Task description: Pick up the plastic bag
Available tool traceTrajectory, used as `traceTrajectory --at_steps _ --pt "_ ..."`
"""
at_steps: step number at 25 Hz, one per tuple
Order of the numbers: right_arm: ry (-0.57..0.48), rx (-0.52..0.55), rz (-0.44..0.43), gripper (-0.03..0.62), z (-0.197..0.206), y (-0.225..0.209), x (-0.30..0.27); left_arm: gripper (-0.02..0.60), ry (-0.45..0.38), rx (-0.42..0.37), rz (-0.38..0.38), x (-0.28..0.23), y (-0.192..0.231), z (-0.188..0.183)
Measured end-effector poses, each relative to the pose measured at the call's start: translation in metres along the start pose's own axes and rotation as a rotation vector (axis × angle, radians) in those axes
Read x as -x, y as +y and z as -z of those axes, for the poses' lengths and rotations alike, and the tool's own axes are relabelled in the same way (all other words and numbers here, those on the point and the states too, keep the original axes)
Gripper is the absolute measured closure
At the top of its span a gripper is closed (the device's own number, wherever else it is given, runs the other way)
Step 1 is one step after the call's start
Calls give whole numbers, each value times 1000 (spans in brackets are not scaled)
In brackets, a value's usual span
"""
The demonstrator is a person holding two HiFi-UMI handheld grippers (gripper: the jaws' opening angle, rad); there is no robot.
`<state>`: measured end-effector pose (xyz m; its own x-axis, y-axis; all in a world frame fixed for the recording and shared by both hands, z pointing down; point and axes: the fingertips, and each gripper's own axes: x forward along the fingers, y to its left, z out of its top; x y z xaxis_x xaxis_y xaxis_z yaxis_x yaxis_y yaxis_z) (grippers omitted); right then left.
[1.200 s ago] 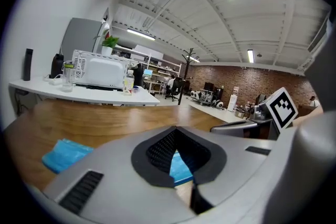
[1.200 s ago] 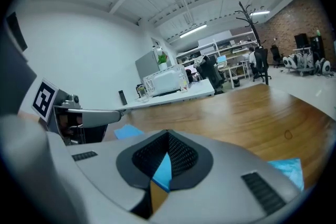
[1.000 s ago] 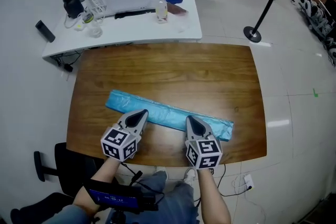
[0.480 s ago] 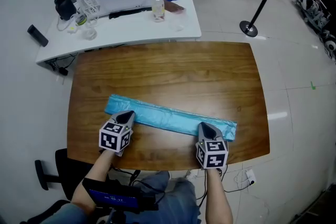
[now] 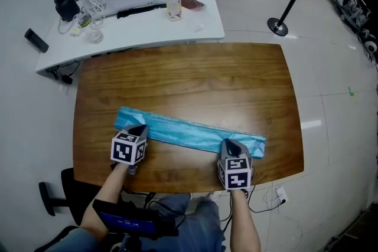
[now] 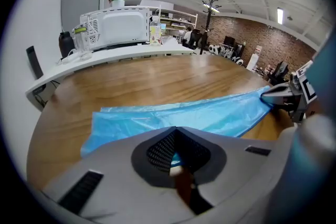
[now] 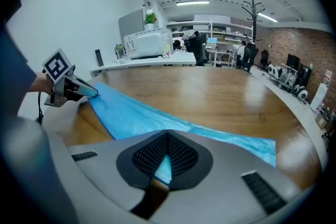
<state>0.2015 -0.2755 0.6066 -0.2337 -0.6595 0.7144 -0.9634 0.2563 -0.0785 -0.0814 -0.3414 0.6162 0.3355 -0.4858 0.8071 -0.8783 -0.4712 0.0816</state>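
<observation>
Lying flat on the brown wooden table [image 5: 195, 74], the blue plastic bag [image 5: 189, 130] sits in the lower middle of the head view, close to the table's near edge. It is a long, narrow, folded strip. Its long axis runs across the frame, from an end at centre left down to an end at lower right, so it slants a little. The left end looks squarer and wider, and the right end tapers into a flatter tail.

It is thin film with fine wrinkles along its length, so I judge it very light, limp and somewhat slick on the polished wood. It will probably sag and slide rather than lift as one piece. Its edges lie tight against the table, so a pinch needs to catch a raised wrinkle or scrape under a long edge. Taking it near both ends should keep the middle from drooping too far.

The left gripper [image 5: 137, 130] has its tips at the near edge of the bag's left end. Its jaws are closed to a point with nothing clamped between them. The right gripper [image 5: 231, 144] has its tips at the near edge towards the right end, jaws likewise pressed together and empty. Whether either tip actually touches the film, I cannot tell. Both would have to part before they can pinch.
</observation>
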Motion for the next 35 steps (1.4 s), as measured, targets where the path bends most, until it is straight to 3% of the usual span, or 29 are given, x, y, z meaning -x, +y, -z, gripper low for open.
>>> traceTrajectory --at_steps 19,35 --pt "18 87 -80 594 4 2 2 566 4 64 -50 18 -10 26" --pt "31 171 -172 594 6 4 3 566 -7 180 -115 41 -26 60"
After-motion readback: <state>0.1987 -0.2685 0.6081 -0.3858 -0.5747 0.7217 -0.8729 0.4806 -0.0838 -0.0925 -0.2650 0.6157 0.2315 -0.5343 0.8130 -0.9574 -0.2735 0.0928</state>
